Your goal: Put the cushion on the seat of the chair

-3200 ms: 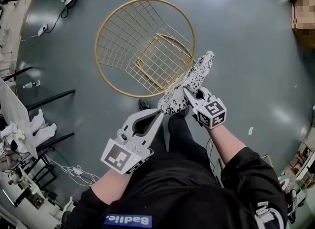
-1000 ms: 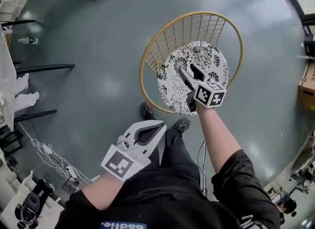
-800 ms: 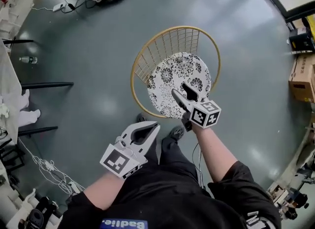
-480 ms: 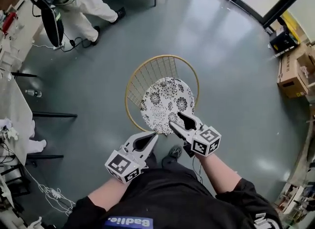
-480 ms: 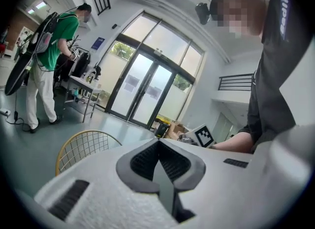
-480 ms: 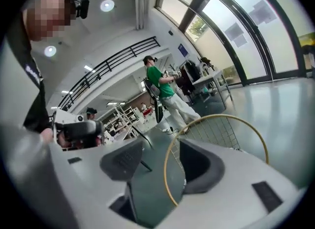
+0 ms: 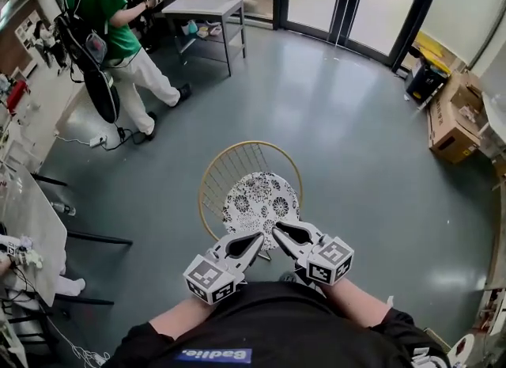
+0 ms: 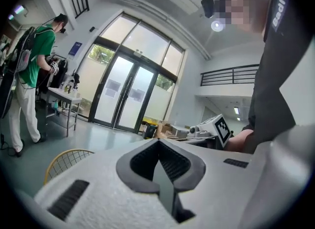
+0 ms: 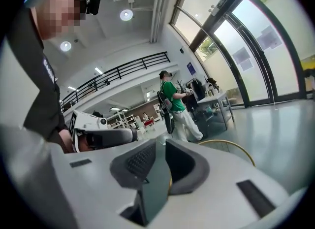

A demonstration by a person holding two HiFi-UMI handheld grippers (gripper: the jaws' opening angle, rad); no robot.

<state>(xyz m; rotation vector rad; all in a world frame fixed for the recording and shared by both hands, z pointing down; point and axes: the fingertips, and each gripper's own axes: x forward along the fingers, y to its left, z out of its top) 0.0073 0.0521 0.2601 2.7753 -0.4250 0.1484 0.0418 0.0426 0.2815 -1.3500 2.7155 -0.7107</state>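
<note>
Your right gripper (image 7: 277,234) holds nothing. Its jaws have just been closing and now stand only a narrow slit apart, with bare floor (image 7: 356,145) showing through the gap in the right gripper view. Your left gripper (image 7: 258,238) is closed tip to tip and is empty too. Both sit side by side close to your body, pointing roughly level, above the chair (image 7: 207,176) and clear of it.

The cushion (image 7: 261,202) lies flat on the seat, inside the chair's hoop and touching neither gripper. From that I judge the placing step done: the cushion is where the task wants it and you have let go. Little seems left to do. At most, look down and check that it sits square on the seat, since from the head view it seems to lie toward the near side of the hoop, with open wire showing behind it. If it needs a nudge, you would have to open a gripper again and bring it low to the cushion's edge.

The cushion is a flat round pad of soft-looking fabric, white with a bold black flower print. It should bend easily when pinched at the rim. The chair is gold wire: a round outer hoop filled with a square grid, curving up into a back. It looks rigid, light and see-through, on a smooth, glossy grey-green floor.
</note>
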